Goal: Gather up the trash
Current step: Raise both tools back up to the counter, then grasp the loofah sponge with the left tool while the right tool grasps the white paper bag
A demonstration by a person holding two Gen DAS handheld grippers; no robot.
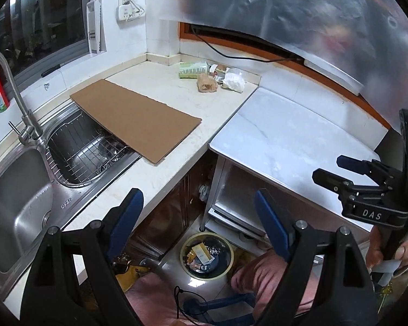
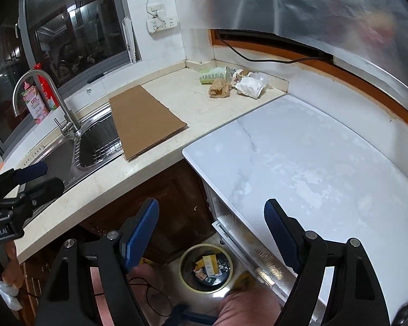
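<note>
A heap of trash lies in the far corner of the beige counter: a green packet (image 1: 191,69) (image 2: 212,76), a crumpled brown bag (image 1: 206,82) (image 2: 219,88) and crumpled white paper (image 1: 234,81) (image 2: 250,84). Down on the floor stands a round bin (image 1: 206,255) (image 2: 206,267) holding several wrappers. My left gripper (image 1: 200,217) (image 2: 40,179) hangs open above the floor gap, nothing between its blue pads. My right gripper (image 2: 212,231) (image 1: 337,169) is open too and empty, over the edge of the white table. Both are well short of the heap.
A cardboard sheet (image 1: 136,119) (image 2: 144,119) lies across the counter and partly over the steel sink (image 1: 16,203) with its wire rack and faucet (image 2: 65,111). A white marble-top table (image 1: 285,141) (image 2: 312,163) fills the right. The person's legs show below.
</note>
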